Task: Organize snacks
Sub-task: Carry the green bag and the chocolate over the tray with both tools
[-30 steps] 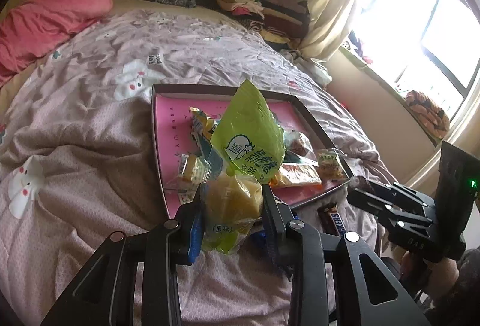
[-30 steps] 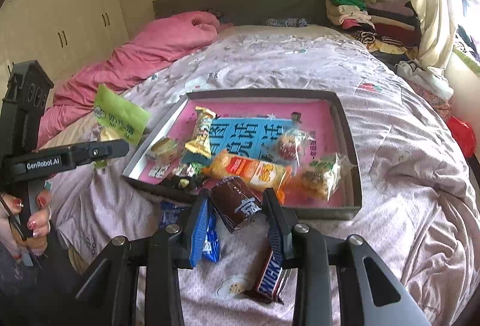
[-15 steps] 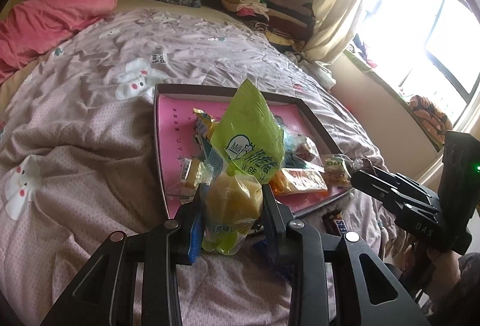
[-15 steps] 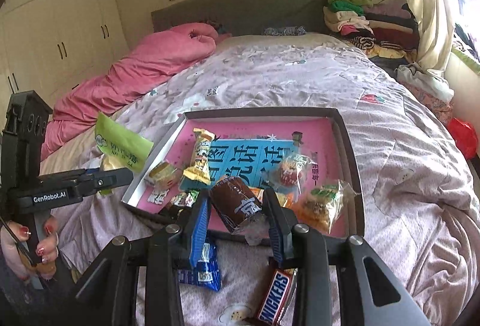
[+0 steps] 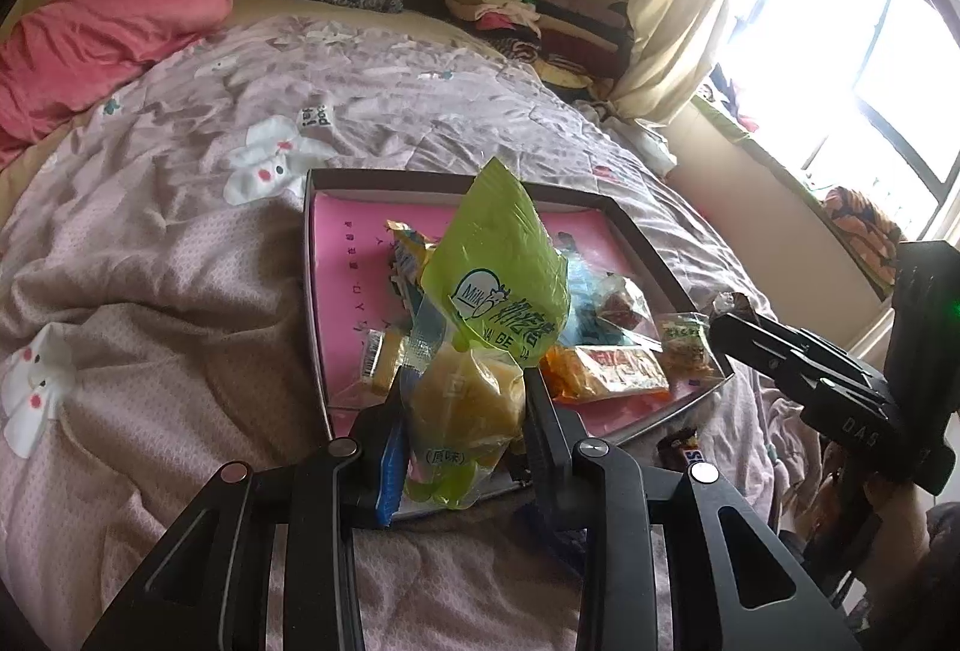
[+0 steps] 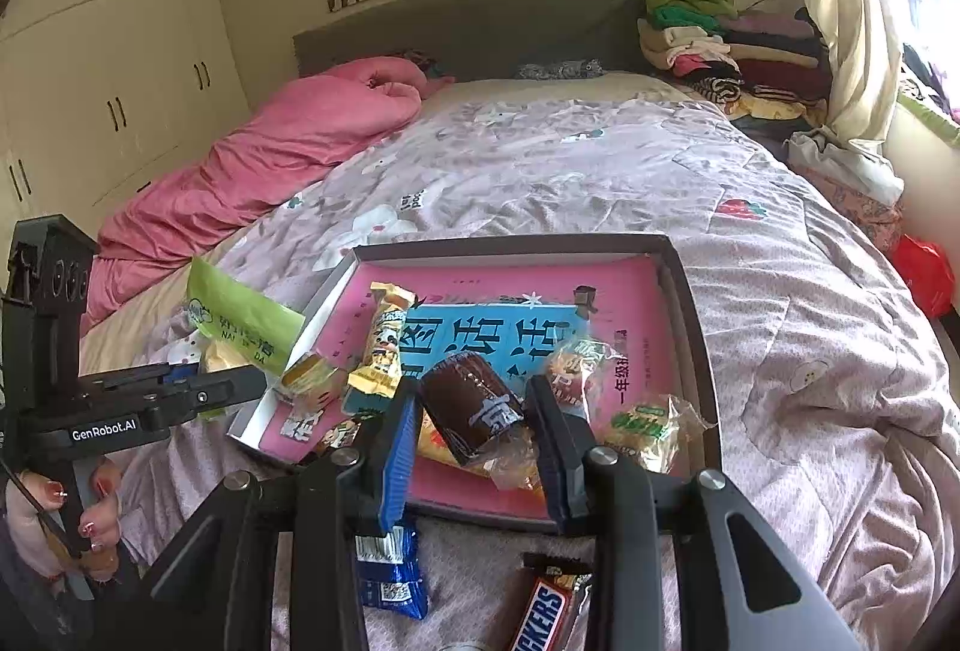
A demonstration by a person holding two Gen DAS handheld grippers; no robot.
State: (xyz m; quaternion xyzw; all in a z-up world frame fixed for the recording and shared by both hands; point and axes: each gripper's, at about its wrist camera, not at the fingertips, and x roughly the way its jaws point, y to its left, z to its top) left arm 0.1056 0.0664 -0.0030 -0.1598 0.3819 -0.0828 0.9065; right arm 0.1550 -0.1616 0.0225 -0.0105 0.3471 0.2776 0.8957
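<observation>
While the left gripper (image 5: pixel 465 414) is clamped on a green-and-yellow bag (image 5: pixel 474 351), its view has shifted a little since a second ago: the tray (image 5: pixel 312 291) on the bedspread (image 5: pixel 150 231) sits slightly nearer and more centred, and the right gripper (image 5: pixel 729 321), far right, now reaches over the tray's right corner instead of hanging short of it. The bag stands upright between the pads, above the tray's near edge. Its green top reads "Milk" with Chinese characters and "GE DA"; the lower label holds two characters in brackets.

From the right wrist, the right gripper (image 6: pixel 474 411) is closed on a brown packet (image 6: pixel 474 408) with pale characters I cannot read. A second ago the packet hung over the bedspread before the tray; now it is over the tray's near part, above an orange pack (image 6: pixel 510 462). I judge both snacks are about ready to set down. Outside the tray, near, lie a blue packet (image 6: pixel 390 573) and a "SNICKERS" bar (image 6: pixel 543 615). The left gripper's body reads "GenRobot.AI"; the tray liner shows large blue Chinese characters.
</observation>
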